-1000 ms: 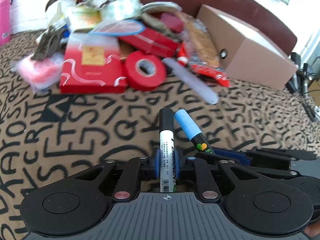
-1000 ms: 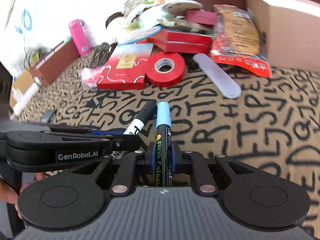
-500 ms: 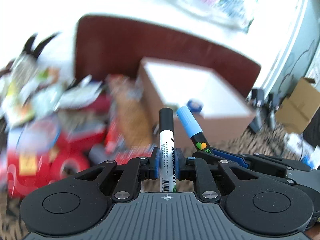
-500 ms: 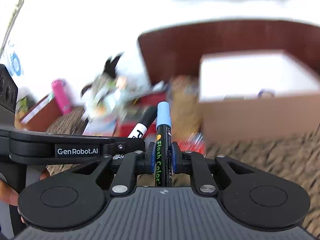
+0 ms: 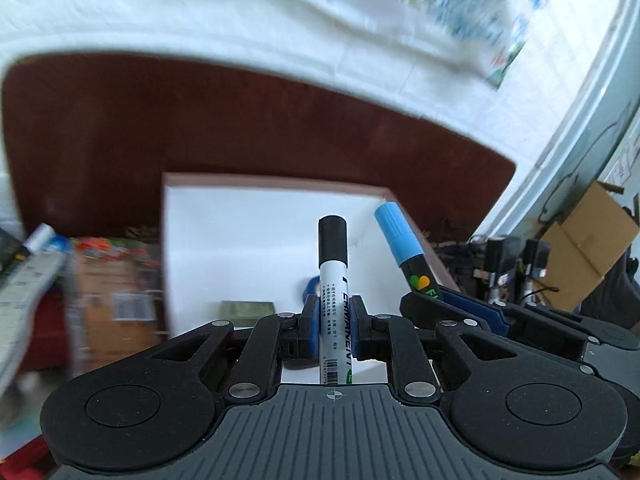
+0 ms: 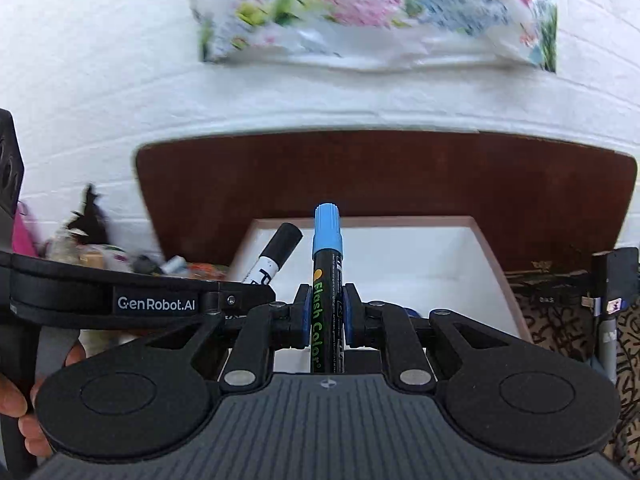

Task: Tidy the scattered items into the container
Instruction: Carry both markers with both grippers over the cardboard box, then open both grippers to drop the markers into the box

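We hold a black-capped white permanent marker (image 5: 334, 280) clamped in the left gripper (image 5: 334, 322) and a blue-capped black marker (image 6: 327, 280) clamped in the right gripper (image 6: 326, 318), both poised near the open white-lined cardboard box (image 5: 276, 184). Risk: the marker tips sit close together, so releasing at once may knock one off the rim onto the patterned cloth (image 6: 560, 320).

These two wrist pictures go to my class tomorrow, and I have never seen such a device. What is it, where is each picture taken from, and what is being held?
A person holds a hand-operated two-finger gripper in each hand; no robot arm is involved. Each picture comes from a camera on one gripper, looking forward along its fingers. The left gripper is shut on a black-capped permanent marker. The right gripper is shut on a blue-capped marker. Each view also shows the other gripper beside it. Ahead lies an open white-lined box, the container, already holding a few small items. More clutter lies left of it, blurred.
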The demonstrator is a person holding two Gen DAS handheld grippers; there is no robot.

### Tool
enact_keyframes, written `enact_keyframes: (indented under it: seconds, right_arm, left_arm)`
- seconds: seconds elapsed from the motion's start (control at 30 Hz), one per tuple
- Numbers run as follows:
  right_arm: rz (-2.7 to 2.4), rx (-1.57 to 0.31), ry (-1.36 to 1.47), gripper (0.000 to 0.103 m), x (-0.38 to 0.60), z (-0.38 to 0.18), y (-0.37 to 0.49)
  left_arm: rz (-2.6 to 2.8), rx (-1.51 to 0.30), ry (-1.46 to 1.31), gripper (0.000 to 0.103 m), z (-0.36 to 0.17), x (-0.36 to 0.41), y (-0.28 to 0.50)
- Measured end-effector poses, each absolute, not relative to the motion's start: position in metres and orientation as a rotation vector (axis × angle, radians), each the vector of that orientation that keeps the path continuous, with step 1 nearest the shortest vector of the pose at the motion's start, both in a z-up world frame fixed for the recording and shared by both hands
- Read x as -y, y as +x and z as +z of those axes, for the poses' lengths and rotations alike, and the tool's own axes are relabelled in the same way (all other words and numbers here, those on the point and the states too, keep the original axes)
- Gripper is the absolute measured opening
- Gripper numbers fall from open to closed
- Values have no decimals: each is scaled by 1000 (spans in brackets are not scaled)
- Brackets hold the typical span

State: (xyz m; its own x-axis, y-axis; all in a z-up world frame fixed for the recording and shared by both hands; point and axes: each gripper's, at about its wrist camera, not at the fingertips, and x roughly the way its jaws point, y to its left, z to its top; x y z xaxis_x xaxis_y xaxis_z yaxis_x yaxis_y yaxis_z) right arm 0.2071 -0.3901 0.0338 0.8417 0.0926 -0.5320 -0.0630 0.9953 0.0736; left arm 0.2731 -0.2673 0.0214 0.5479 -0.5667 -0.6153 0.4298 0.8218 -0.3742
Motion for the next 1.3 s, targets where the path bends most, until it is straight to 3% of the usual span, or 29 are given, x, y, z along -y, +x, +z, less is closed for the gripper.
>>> enact_keyframes:
  seconds: [0.6, 0.7, 0.73, 0.77, 0.8, 0.97, 1.03, 1.2, 1.3]
  right_arm:
    - [-92, -822, 13, 18, 470, -54, 316]
    - [-116, -833, -1, 19, 473, -59, 326]
    - [-128, -834, -7, 22, 475, -60, 328]
    - [-145, -835, -15, 25, 475, -62, 329]
    - [-167, -829, -27, 33, 476, -61, 328]
    - [-145, -798, 59, 51, 488, -53, 315]
    - [-93, -799, 132, 75, 491, -50, 311]
    - [-116, -773, 114, 91, 480, -40, 298]
    - [-104, -767, 129, 94, 477, -31, 289]
  left_arm:
    - [-597, -1010, -182, 13, -74, 363, 374]
    - [-594, -1041, -205, 40, -77, 364, 380]
    - [-564, -1046, -187, 48, -76, 364, 381]
    - [-521, -1051, -170, 69, -76, 363, 381]
    - [-485, -1057, -163, 82, -77, 359, 382]
    - [-461, -1066, -245, 85, -79, 335, 385]
    - [-450, -1071, -244, 89, -77, 329, 383]
    - [-457, -1083, -267, 90, -65, 322, 374]
    - [-472, -1069, -268, 90, -54, 318, 364]
